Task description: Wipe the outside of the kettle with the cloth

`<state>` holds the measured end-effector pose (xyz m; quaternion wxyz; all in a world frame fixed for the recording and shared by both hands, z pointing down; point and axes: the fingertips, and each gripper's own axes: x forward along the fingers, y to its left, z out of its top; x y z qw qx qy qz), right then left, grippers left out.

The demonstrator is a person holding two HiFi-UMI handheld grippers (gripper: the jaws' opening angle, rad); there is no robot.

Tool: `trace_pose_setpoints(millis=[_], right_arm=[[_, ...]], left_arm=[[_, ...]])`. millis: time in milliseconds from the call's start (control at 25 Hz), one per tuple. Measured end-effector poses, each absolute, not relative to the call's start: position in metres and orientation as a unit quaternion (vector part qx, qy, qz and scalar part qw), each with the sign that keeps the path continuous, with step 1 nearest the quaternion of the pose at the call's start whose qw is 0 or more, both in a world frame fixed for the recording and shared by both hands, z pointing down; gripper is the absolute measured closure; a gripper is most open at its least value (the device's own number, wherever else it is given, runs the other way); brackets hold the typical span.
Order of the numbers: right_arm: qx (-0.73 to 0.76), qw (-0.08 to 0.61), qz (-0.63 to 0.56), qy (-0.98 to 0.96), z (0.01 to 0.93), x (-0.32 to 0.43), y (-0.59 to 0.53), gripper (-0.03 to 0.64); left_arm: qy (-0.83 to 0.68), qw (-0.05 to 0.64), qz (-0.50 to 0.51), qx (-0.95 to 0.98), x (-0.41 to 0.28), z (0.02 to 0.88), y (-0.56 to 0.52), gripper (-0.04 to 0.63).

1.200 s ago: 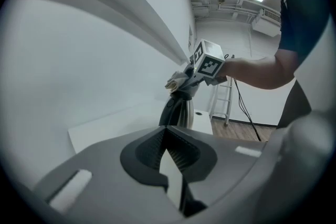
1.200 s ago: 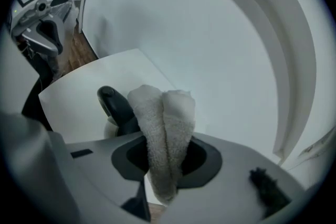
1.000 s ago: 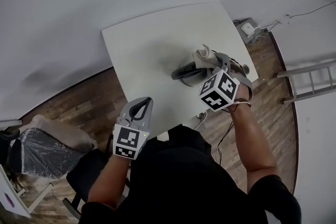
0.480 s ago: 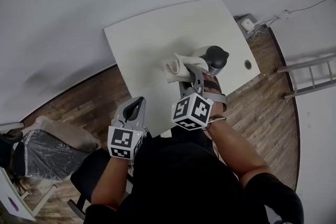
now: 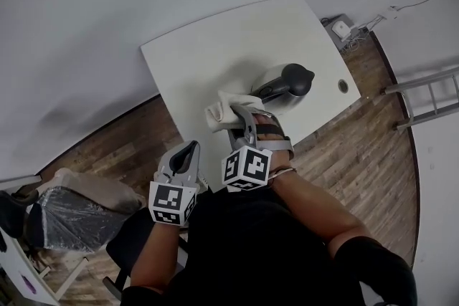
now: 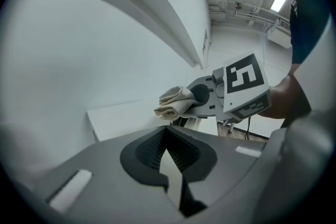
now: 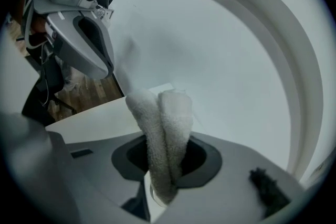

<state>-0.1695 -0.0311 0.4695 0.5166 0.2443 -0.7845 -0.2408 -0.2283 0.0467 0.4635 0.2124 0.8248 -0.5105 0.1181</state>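
Cloth (image 7: 167,128) between jaws of right gripper (image 5: 236,117)

The white worktop (image 5: 193,68) stands by a pale wall (image 5: 86,18) on brown wooden floor (image 5: 358,136). A plastic-covered chair (image 5: 64,215) is off its left edge, a metal rack (image 5: 423,80) off its right.

One desk (image 5: 193,68). One kettle (image 5: 283,86). One cloth (image 5: 222,109). Two grippers: left hand-held gripper (image 5: 191,146), right hand-held gripper (image 5: 235,111). Two marker cubes: left cube (image 5: 172,202), right cube (image 5: 247,167). One ladder (image 5: 430,93). One chair (image 5: 64,215), wrapped in plastic.
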Motion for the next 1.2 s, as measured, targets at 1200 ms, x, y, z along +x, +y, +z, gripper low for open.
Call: trace_pose_setpoints(millis=[1200], right_arm=[[0.337,0.135,0.586,-0.724,0.603,-0.062,-0.048,0.515]], left_arm=[[-0.459,0.266,0.188,0.827,-0.164,0.498,0.038,0.589]])
